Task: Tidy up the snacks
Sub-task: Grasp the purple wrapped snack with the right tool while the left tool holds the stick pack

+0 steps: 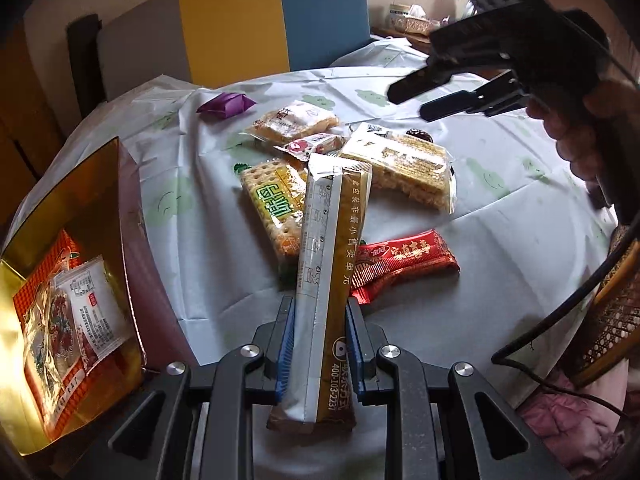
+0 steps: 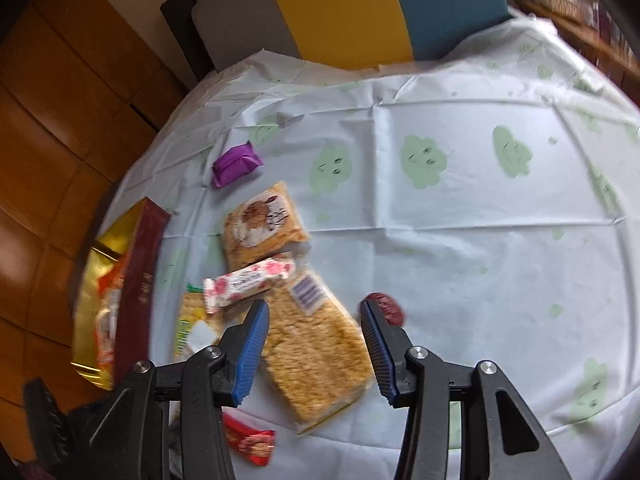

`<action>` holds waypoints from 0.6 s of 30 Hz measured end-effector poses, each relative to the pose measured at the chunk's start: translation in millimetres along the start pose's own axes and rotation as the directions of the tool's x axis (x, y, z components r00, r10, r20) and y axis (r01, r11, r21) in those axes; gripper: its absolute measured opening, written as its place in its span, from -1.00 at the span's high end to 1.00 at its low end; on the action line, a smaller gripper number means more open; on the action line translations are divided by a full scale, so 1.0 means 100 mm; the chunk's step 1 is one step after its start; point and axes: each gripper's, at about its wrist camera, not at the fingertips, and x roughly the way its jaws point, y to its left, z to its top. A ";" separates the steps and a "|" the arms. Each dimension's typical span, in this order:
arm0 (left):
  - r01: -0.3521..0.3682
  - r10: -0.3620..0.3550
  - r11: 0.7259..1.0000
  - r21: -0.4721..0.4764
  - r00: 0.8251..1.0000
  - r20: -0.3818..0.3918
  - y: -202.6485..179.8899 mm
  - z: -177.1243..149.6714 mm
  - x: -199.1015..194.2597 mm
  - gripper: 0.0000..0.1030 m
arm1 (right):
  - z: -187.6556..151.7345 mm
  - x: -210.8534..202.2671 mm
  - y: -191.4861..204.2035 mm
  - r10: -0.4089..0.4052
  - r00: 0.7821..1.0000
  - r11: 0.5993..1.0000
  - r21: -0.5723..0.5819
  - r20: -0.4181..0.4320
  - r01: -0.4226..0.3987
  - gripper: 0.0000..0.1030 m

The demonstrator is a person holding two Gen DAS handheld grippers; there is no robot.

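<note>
My left gripper (image 1: 319, 304) is shut on a long gold-and-silver stick packet (image 1: 324, 248), which stands up between the blue pads. Left of it is a maroon box with a gold lining (image 1: 100, 184) holding several snack packs (image 1: 76, 320). Beyond the packet lies a pile: a green-labelled cracker pack (image 1: 272, 204), a red packet (image 1: 404, 260), a big rice-crisp pack (image 1: 404, 164), a pink floral bar (image 1: 316, 146) and a square crisp pack (image 1: 296, 120). My right gripper (image 2: 314, 312) hangs open over the rice-crisp pack (image 2: 316, 352), holding nothing. It also shows at upper right as the right gripper (image 1: 410, 105).
A purple candy (image 2: 236, 163) lies apart at the far left of the pile, and a dark red round sweet (image 2: 386, 306) sits by the right finger. The table wears a pale cloth with green clouds (image 2: 460, 220). A grey, yellow and blue chair (image 1: 280, 20) stands behind.
</note>
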 end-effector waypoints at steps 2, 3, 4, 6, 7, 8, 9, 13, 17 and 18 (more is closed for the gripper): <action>0.007 -0.007 1.000 -0.006 1.000 0.011 0.01 -0.02 0.01 0.53 | 0.05 0.04 0.04 0.048 0.999 0.998 0.035 -0.024 -0.047 0.06; 0.007 -0.007 1.000 -0.004 1.000 0.015 0.01 -0.02 0.01 0.53 | 0.08 0.07 0.08 0.066 0.997 0.997 0.046 -0.032 -0.064 0.06; 0.007 -0.006 1.000 -0.003 1.000 0.019 0.02 -0.03 0.01 0.53 | 0.12 0.09 0.13 0.089 0.995 0.995 0.053 -0.041 -0.087 0.06; 0.007 -0.007 1.000 0.000 1.000 0.025 0.02 -0.04 0.01 0.53 | 0.26 0.15 0.25 0.140 0.989 0.988 0.072 -0.042 -0.137 0.06; 0.008 -0.008 1.000 0.001 1.000 0.028 0.02 -0.04 0.01 0.53 | 0.33 0.19 0.30 0.158 0.987 0.985 0.081 -0.042 -0.154 0.06; 0.007 -0.007 1.000 0.005 0.999 0.034 0.02 -0.05 0.01 0.53 | 0.41 0.25 0.35 0.178 0.983 0.981 0.093 -0.044 -0.173 0.06; 0.004 -0.004 1.000 0.010 0.999 0.039 0.01 -0.05 0.00 0.53 | 0.50 0.32 0.41 0.191 0.981 0.977 0.106 -0.046 -0.185 0.06; -0.011 0.009 0.999 0.033 0.998 0.063 -0.02 -0.08 -0.01 0.54 | 0.82 0.64 0.52 0.215 0.975 0.962 0.186 -0.049 -0.202 0.05; 0.004 -0.005 1.000 0.020 0.997 0.072 0.02 -0.09 -0.01 0.53 | 1.07 0.96 0.53 0.214 0.976 0.935 0.299 -0.041 -0.192 -0.15; 0.006 -0.008 1.000 0.019 0.997 0.073 0.02 -0.09 -0.01 0.53 | 1.12 1.05 0.53 0.204 0.978 0.928 0.328 -0.041 -0.180 -0.15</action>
